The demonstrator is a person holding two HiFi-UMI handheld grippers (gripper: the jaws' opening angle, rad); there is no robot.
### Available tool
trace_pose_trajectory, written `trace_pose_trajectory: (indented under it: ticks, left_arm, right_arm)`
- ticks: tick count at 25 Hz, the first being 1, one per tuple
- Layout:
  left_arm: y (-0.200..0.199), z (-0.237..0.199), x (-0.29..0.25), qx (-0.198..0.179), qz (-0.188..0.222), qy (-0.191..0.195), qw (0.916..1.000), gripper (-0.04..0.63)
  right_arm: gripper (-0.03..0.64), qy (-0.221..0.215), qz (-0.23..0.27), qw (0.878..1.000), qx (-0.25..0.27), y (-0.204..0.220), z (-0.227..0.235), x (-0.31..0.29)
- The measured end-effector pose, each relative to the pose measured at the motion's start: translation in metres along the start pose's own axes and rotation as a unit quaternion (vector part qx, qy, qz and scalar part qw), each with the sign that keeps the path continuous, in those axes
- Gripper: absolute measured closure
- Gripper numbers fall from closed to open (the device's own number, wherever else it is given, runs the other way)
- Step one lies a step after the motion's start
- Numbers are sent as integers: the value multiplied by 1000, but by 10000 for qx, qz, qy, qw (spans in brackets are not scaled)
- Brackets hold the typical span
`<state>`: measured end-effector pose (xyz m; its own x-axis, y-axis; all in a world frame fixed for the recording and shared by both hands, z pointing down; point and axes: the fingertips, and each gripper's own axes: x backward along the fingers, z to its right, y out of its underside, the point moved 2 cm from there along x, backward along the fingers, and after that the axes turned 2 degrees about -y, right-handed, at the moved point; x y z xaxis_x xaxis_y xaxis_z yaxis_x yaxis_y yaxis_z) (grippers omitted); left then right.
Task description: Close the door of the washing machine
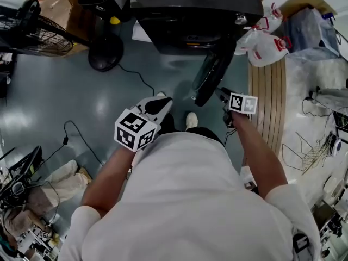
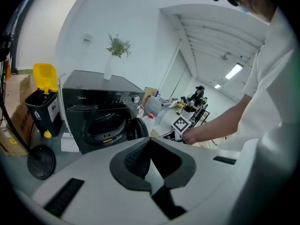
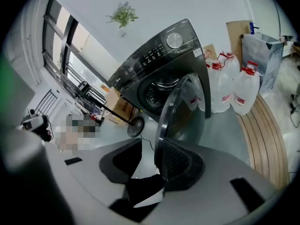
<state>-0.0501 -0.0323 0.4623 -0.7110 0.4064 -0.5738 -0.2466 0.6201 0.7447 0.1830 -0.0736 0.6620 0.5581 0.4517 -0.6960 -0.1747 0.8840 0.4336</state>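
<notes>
The dark front-loading washing machine (image 1: 196, 10) (image 2: 93, 111) (image 3: 154, 69) stands ahead of me with its drum showing. Its round glass door (image 1: 212, 72) (image 2: 137, 128) (image 3: 180, 107) is swung out towards me. My right gripper (image 1: 220, 94) (image 3: 149, 146) is open at the door's free edge. In the right gripper view the rim runs down into the gap, close to the right finger; I cannot tell if it touches. My left gripper (image 1: 159, 103) (image 2: 150, 142) hangs left of the door, away from it, its fingertips together on nothing.
Water jugs (image 1: 263, 45) (image 3: 234, 90) stand right of the machine beside a wooden floor strip (image 1: 266, 102). A fan (image 1: 32, 34), a round black base (image 1: 105, 52) and a floor cable (image 1: 136, 75) lie to the left. A yellow-lidded bin (image 2: 43, 102) adjoins the machine.
</notes>
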Motion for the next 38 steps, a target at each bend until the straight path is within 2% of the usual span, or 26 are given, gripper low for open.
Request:
trace_pose_trajectory:
  ticks: [6, 11, 23, 28, 38]
  left_arm:
    - [-20, -27, -1, -163, -99, 163, 9997, 578]
    - [-24, -48, 0, -137, -153, 232, 9995, 578]
    - [-25, -76, -2, -216, -303, 455, 9983, 577]
    - [-26, -85, -1, -174, -374, 558, 9976, 578]
    - [-32, -101, -3, -215, -412, 700, 9965, 577]
  right_arm:
    - [476, 237, 98, 9991, -331, -12, 14, -12]
    - [477, 303, 202, 9966, -737, -15, 20, -21]
    - [511, 706, 310, 9917, -1029, -7, 29, -33]
    - [514, 666, 471, 9877, -1332, -8, 25, -34]
    - [514, 622, 596, 9842, -1549, -17, 8, -50]
